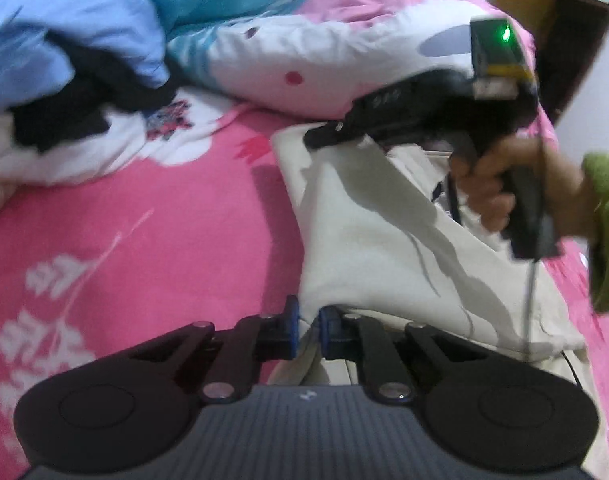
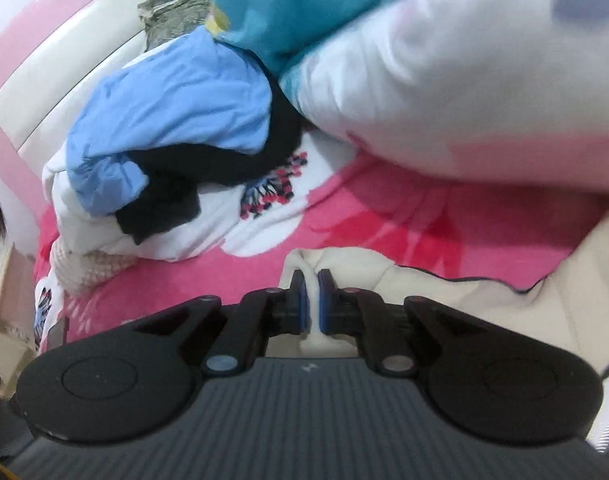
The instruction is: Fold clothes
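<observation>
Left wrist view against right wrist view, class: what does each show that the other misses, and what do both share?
Only the left wrist view shows the person's hand holding the right gripper, a green sleeve and the left gripper shut on the cream garment. Only the right wrist view shows the headboard and a close look at the right gripper's pinch. Both show the cream garment, the pink sheet, the blue and black clothes pile and the quilt.
</observation>
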### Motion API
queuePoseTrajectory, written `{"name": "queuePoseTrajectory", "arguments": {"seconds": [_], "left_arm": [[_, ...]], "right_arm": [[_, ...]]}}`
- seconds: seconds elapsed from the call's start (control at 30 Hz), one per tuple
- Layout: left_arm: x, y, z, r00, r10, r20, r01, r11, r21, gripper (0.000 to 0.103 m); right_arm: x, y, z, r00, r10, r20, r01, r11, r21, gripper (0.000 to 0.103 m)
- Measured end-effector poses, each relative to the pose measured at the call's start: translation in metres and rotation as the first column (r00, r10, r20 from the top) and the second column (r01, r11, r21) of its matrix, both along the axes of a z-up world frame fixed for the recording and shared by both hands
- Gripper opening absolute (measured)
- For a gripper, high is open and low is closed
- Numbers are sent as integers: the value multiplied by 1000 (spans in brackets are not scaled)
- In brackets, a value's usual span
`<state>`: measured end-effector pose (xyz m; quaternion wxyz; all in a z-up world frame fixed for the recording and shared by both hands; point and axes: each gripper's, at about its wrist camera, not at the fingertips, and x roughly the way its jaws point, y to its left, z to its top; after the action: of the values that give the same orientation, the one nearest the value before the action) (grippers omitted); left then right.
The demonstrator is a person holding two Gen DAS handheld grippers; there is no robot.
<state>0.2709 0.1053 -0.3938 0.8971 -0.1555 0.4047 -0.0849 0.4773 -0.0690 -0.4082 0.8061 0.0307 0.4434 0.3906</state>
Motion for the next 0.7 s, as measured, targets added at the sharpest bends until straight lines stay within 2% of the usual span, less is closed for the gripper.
{"name": "queuePoseTrajectory", "arguments": {"seconds": [0.07,0.13,0.17,0.23,0.3,0.33,0.43,0.53,0.6,0.7], "left_arm": [[3,5,-10,999,21,-31,-22,1000,-19,11],[5,14,-15,998,28,-60,-32,998,-58,13],[5,18,-14,997,27,-67,-32,997,-69,15],[3,27,-10,996,28,-82,-35,996,-82,25],[0,37,-1,995,42,-94,-50,996,-79,35],[-2,41,4,994,50,-99,-58,995,-76,36],[4,39,19,997,50,-66,-55,996,-75,36],[12,34,34,999,47,-25,-48,996,-75,40],[21,16,29,1000,7,-19,-8,997,-77,40],[27,-12,8,997,-54,-56,51,997,-55,42]], "right_arm": [[11,7,-26,1000,-15,-23,14,1000,-17,6],[23,13,-39,996,-67,-55,67,998,2,6],[26,8,-34,993,-104,-59,106,994,28,7],[31,-2,-20,983,-174,-61,178,981,73,11],[20,-21,6,980,-201,-10,201,978,60,18],[12,-33,20,978,-209,15,208,977,44,20],[-29,-75,58,969,-231,92,238,969,-71,23],[-73,-114,77,959,-246,141,273,935,-226,23],[-97,-135,70,960,-251,127,279,908,-314,23],[-114,-158,31,959,-267,91,279,850,-448,23]]}}
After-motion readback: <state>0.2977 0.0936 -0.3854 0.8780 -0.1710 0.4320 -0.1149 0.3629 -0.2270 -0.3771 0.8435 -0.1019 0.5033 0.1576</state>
